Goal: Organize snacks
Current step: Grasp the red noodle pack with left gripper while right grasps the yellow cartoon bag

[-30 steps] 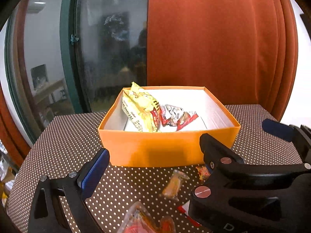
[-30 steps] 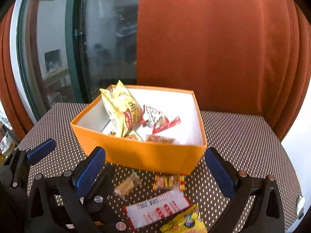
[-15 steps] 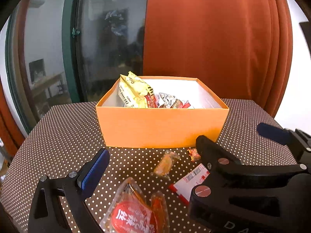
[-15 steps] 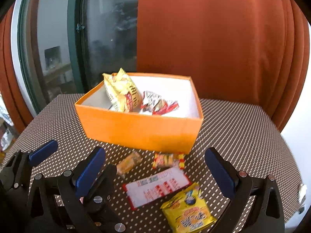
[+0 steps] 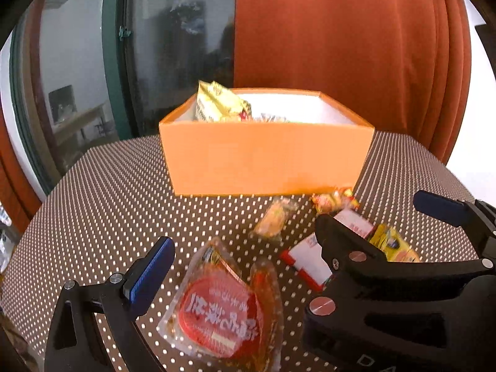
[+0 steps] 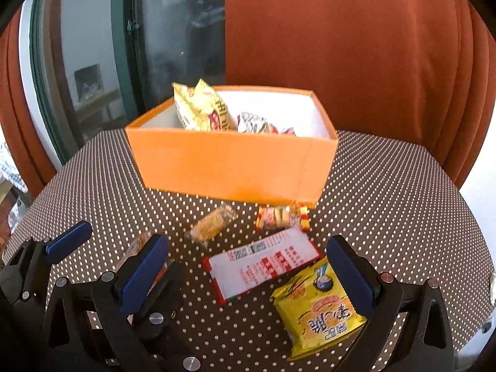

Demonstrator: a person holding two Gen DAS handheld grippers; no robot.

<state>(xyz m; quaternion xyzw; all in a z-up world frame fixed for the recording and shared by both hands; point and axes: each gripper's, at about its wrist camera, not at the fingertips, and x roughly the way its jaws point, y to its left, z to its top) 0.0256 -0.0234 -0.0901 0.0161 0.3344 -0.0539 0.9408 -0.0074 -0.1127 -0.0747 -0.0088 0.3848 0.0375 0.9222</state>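
An orange box [image 5: 263,158] [image 6: 229,167] holds a yellow snack bag [image 6: 201,108] and silver-red wrappers [image 6: 260,124]. In front of it on the dotted tablecloth lie a clear pack with a red disc [image 5: 220,307], a small amber candy [image 5: 274,220] [image 6: 212,224], a red-yellow candy [image 6: 280,215], a white-red packet [image 6: 263,263] and a yellow packet [image 6: 319,310]. My left gripper [image 5: 245,263] is open and empty above the red-disc pack. My right gripper [image 6: 248,266] is open and empty over the white-red packet.
An orange curtain [image 6: 341,46] hangs behind the table, with a glass door and green frame [image 6: 121,46] at the left. The table edge [image 6: 477,241] curves away on the right. The left gripper's fingers [image 6: 68,241] show at the lower left of the right wrist view.
Both grippers have pulled back and lowered from the box. More loose snacks have come into view in front of it. Both jaws stayed open.
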